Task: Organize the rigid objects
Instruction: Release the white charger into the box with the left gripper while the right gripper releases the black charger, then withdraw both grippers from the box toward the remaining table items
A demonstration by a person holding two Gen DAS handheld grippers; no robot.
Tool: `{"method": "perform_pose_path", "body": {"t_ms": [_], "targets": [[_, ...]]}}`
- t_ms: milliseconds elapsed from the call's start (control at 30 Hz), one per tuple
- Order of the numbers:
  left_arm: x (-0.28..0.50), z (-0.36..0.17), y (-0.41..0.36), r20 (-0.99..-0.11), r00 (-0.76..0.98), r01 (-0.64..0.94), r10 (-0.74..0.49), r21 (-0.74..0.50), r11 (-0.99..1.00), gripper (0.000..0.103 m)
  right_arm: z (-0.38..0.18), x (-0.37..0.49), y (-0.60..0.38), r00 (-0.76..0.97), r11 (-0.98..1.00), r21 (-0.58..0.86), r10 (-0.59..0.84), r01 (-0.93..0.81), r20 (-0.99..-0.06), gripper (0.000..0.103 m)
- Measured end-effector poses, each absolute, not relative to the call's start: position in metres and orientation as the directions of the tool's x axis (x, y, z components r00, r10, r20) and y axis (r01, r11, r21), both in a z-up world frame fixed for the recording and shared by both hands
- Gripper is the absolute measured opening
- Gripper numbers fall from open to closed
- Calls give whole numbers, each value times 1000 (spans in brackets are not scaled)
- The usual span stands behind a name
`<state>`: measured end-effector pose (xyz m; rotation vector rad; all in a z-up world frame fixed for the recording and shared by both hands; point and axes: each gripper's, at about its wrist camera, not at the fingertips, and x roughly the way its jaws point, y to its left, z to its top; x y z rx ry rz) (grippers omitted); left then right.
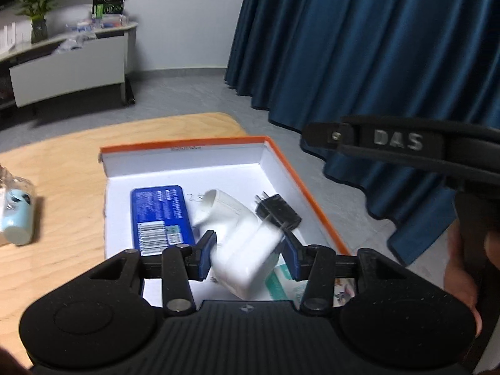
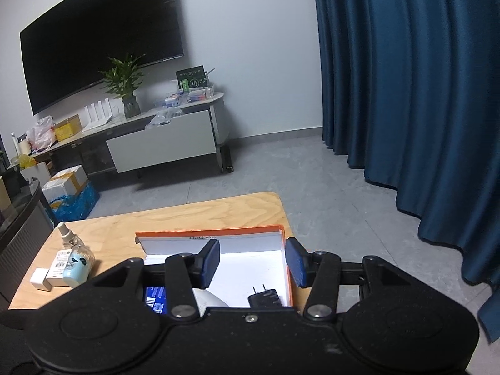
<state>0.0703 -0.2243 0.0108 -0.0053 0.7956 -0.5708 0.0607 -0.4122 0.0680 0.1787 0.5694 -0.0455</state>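
Your left tool [image 1: 250, 254] sat over the near end of the orange-rimmed box [image 1: 300, 168], pointing down into it. A white charger block [image 1: 247, 250] lay between its blue pads [image 1: 206, 254], motion-blurred and tilted. The left pad looked about touching it and the right pad stood clear, so the tool's fingers were apart, not clamped on it. Whether the block was resting on the box floor, can't tell.

Ahead of that tool inside the box: a blue flat pack with a barcode [image 1: 161, 215] to the left, a white rounded piece [image 1: 215, 203] straight ahead, and a black plug adapter [image 1: 278, 212] ahead-right, prongs facing away from the tool.

Your right tool [image 2: 253, 262] had its fingers apart with nothing between them. It hung above the near edge of the same box, with the adapter just below and ahead of it.

On the bench [image 2: 187, 215], left of the box: a clear bottle [image 2: 73, 247], a light-blue cylinder [image 2: 76, 268] and small white boxes [image 2: 47, 278], well clear of both tools.
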Motion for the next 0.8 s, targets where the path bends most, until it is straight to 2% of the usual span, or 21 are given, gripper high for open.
{"method": "perform_pose_path", "body": {"t_ms": [33,67,200,267,333,533,800], "targets": [[70,11,-222,-669,561,476,-487,-221,851,59,69,59,-411,842,984,154,7,91,-539,58],[69,12,-219,-664,569,467,-485,-224,855,62,69,56,-410,843,984,151,5,90,-538,58],[65,20,-206,-657,592,437,-467,-226,871,65,71,50,-403,843,985,152,13,81,-537,59],[63,24,-199,-653,611,412,-447,-219,884,71,72,47,-398,846,985,154,17,78,-533,67],[61,29,-192,-652,631,387,-420,-204,899,85,73,45,-392,848,986,152,23,68,-530,68],[61,38,-167,-666,671,298,-327,-162,941,99,73,42,-372,844,989,145,48,35,-534,78],[67,39,-129,-682,697,186,-220,-125,975,103,69,45,-342,830,990,141,89,-13,-551,82]]}}
